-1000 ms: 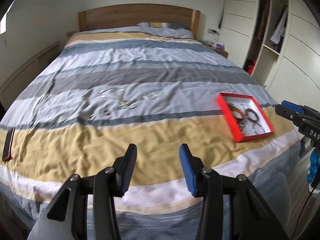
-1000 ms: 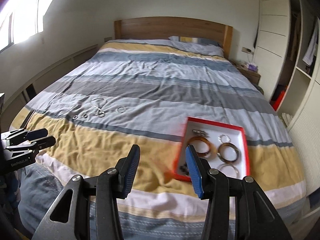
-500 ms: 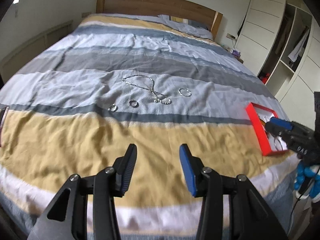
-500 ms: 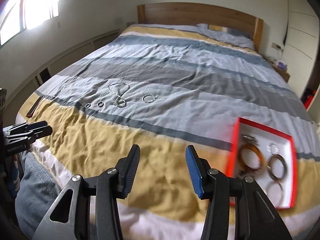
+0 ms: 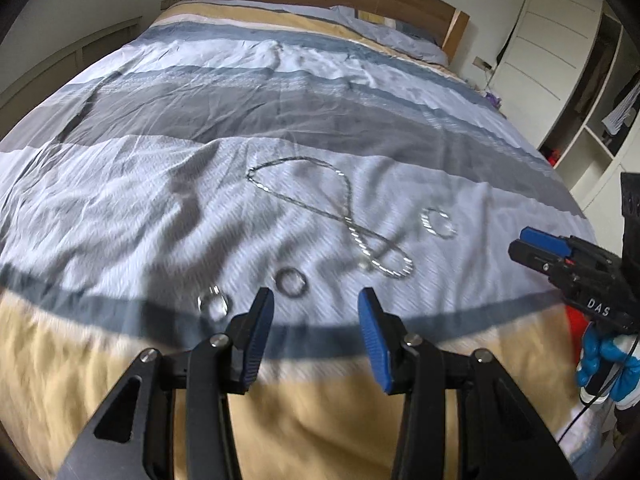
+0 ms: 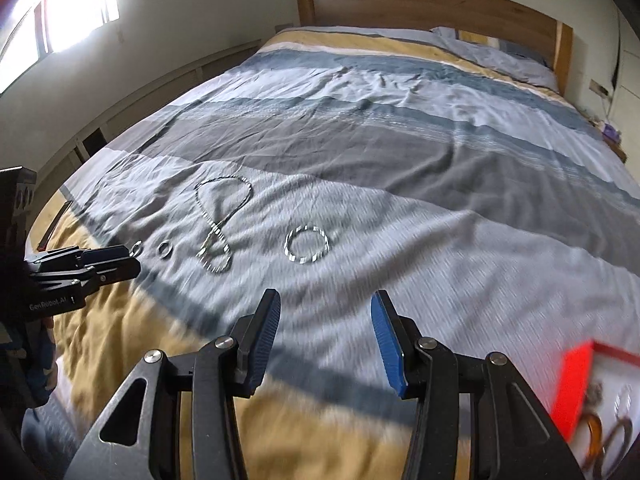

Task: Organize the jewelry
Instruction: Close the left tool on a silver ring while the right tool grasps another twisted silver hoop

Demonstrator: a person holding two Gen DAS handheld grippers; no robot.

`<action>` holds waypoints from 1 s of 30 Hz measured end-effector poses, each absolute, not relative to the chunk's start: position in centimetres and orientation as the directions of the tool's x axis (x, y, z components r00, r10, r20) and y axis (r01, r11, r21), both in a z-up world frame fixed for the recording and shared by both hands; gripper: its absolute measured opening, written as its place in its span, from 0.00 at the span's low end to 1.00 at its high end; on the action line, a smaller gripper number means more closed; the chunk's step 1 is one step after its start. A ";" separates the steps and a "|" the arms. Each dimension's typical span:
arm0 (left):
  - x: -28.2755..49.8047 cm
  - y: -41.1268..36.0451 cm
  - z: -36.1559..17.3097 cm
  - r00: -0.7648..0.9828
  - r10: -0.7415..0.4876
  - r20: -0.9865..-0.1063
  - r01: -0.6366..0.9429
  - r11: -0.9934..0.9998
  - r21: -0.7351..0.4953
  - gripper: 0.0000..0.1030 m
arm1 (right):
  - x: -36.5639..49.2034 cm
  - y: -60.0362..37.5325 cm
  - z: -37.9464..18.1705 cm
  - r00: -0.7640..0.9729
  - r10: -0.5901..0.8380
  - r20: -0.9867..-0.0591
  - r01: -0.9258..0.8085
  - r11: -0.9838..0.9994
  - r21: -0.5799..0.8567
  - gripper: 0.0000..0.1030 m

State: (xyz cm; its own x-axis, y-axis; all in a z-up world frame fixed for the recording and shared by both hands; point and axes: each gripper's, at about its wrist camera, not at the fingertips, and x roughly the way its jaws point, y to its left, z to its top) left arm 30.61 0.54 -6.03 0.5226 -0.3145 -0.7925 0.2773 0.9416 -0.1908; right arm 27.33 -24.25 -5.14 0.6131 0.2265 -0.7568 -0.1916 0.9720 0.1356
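Moved in low and close over the striped duvet [image 5: 168,184] since a second ago, both tools now near the loose silver pieces, red box [image 6: 576,384] slid off to the near right edge of the right wrist view and nearly gone from the left wrist view. Meaning for the task, as a judgement: reach phase of a pick, nothing gripped yet, four pieces on the bed not yet boxed. Nearest: left gripper [image 5: 316,336], jaws wide apart and empty, hovering over the dark stripe at the yellow band's far edge; right gripper [image 6: 325,332], likewise wide and empty, over grey-blue cloth. Just beyond the left tool: clear ring [image 5: 214,304] to the left, dark ring [image 5: 291,281] almost dead ahead between the finger tips. Farther and right: silver chain necklace [image 5: 344,220] lying in a twisted figure-eight loop, then beaded bracelet [image 6: 307,245] apart from it, straight ahead of the right tool. Likely targets, judged from aim: dark ring for the left, bracelet for the right. Inside the box, partly cut off: amber bangle [image 6: 592,432] and others, blurred. Far end: wooden headboard [image 6: 424,4], pillow. Readable writing: "DAS" on the right tool's body in the left wrist view; "GenRobot.AI" on the left tool's body in the right wrist view.
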 end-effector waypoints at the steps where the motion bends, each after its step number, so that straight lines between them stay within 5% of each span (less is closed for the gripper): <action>1: 31.2 0.5 -6.5 0.519 -0.308 -0.798 0.275 0.943 -0.185 0.40 | 28.2 -24.0 -5.5 0.612 0.232 -0.756 -0.196 0.971 0.139 0.45; 10: 33.1 -0.4 -9.4 0.504 -0.259 -0.824 0.291 0.949 -0.121 0.36 | 33.5 -23.0 -8.8 0.590 0.232 -0.773 -0.200 0.970 0.138 0.45; 17: 33.1 -1.0 -9.9 0.526 -0.240 -0.816 0.301 0.950 -0.085 0.18 | 35.1 -22.5 -11.0 0.572 0.212 -0.792 -0.192 0.974 0.121 0.39; 23: 32.7 -1.4 -9.6 0.547 -0.218 -0.808 0.301 0.952 -0.053 0.18 | 34.6 -21.1 -11.0 0.555 0.219 -0.802 -0.253 0.963 0.087 0.08; 30: 31.0 -0.9 -8.4 0.550 -0.229 -0.803 0.296 0.953 -0.069 0.18 | 31.8 -21.5 -9.1 0.594 0.224 -0.772 -0.233 0.967 0.101 0.07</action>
State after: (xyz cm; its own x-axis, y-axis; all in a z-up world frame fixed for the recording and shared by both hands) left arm 30.97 -0.94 -8.37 0.5505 -0.2289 -0.8029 0.2962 0.9527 -0.0685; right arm 31.82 -21.54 -9.10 0.5943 0.2241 -0.7724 -0.2330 0.9672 0.1014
